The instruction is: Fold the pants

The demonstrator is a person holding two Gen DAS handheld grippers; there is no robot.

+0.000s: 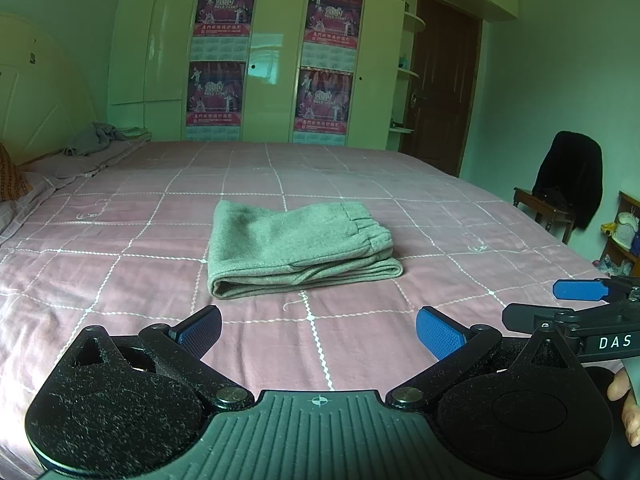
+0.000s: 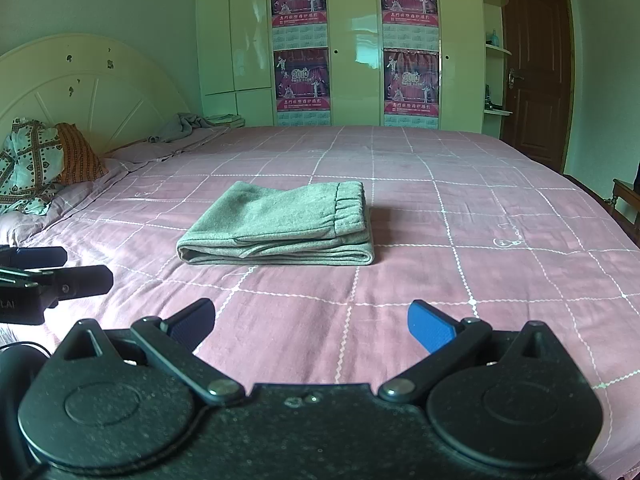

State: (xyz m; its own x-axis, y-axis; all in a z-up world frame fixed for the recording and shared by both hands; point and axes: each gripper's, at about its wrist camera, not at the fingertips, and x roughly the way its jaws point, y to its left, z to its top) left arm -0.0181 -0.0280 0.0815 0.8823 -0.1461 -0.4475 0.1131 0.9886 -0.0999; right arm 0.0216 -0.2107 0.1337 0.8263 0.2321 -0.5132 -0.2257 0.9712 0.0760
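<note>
From the left wrist, we see the grey fleece pants (image 1: 300, 248) folded into a compact stack mid-bed, our left gripper (image 1: 319, 330) spread wide and empty; folding looks finished.

From the right wrist, our right gripper (image 2: 312, 322) likewise gapes above the pink checked bedspread (image 2: 500, 280), cream wardrobe (image 2: 352, 40) behind.
</note>
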